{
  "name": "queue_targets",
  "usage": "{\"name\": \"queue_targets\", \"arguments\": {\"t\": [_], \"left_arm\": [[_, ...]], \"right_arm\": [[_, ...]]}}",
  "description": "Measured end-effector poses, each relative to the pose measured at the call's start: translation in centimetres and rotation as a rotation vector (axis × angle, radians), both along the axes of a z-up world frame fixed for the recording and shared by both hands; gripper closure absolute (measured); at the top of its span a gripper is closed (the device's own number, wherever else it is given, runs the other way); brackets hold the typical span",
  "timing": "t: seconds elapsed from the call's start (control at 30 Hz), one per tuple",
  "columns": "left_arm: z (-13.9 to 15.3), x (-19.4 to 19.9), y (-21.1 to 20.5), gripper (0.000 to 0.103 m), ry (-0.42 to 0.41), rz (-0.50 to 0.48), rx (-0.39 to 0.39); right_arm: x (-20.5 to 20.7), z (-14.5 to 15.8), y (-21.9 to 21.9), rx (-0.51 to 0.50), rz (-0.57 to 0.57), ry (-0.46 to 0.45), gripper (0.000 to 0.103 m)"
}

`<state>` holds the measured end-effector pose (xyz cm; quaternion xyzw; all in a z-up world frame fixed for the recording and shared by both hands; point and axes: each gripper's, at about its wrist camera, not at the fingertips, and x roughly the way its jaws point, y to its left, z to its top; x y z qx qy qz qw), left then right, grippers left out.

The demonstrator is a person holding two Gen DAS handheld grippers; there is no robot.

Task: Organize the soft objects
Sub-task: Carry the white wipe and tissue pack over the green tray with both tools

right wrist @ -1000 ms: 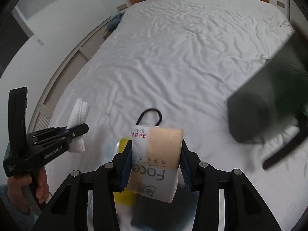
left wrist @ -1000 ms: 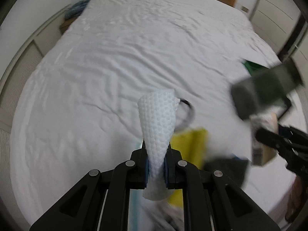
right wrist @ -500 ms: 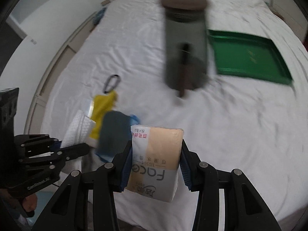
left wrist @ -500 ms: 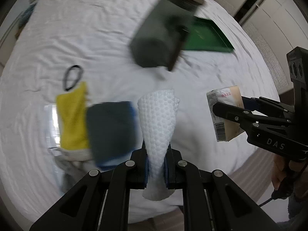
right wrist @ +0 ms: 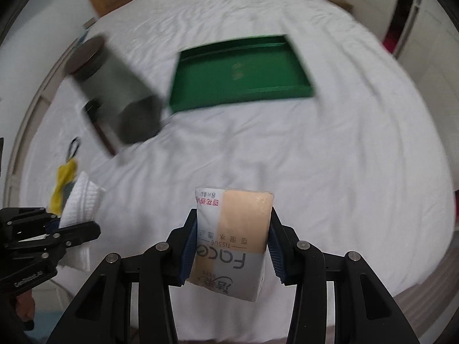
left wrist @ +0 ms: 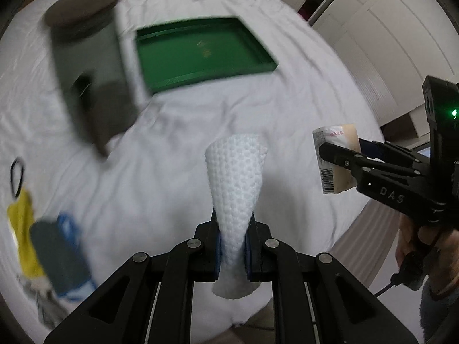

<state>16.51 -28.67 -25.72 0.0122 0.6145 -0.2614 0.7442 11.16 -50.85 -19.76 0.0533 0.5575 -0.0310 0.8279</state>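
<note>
A blurred dark canister (left wrist: 89, 86) stands at ten o'clock, a green tray (left wrist: 200, 54) at twelve on the white bed (left wrist: 301, 114). The left gripper (left wrist: 233, 246) pinches a white cloth (left wrist: 235, 189), long axis pointing to twelve. The right gripper (right wrist: 232, 246) clamps an upright tissue pack (right wrist: 232, 240).

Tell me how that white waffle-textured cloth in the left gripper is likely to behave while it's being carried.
The white cloth looks soft and squashy: the left gripper pinches it to a narrow waist and it flares wide above. It probably weighs little, since a folded piece stands up above the pads without drooping. Its bumpy weave likely resists slipping.
</note>
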Motion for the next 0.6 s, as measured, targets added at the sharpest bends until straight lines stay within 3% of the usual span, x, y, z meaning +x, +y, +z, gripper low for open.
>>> {"name": "queue_targets", "arguments": {"t": [0.17, 0.37, 0.6], "left_arm": [[2.1, 4.7, -4.0, 0.093, -0.099, 0.037, -0.053], [3.6, 11.0, -6.2, 0.093, -0.232, 0.136, -0.046], [0.6, 18.8, -6.7, 0.093, -0.285, 0.287, -0.005]], "right_arm": [[2.7, 3.2, -4.3, -0.076, -0.032, -0.088, 0.060], [7.7, 6.6, -6.2, -0.112, -0.018, -0.229, 0.060], [14.7, 7.3, -7.0, -0.137, 0.014, -0.344, 0.060]]}}
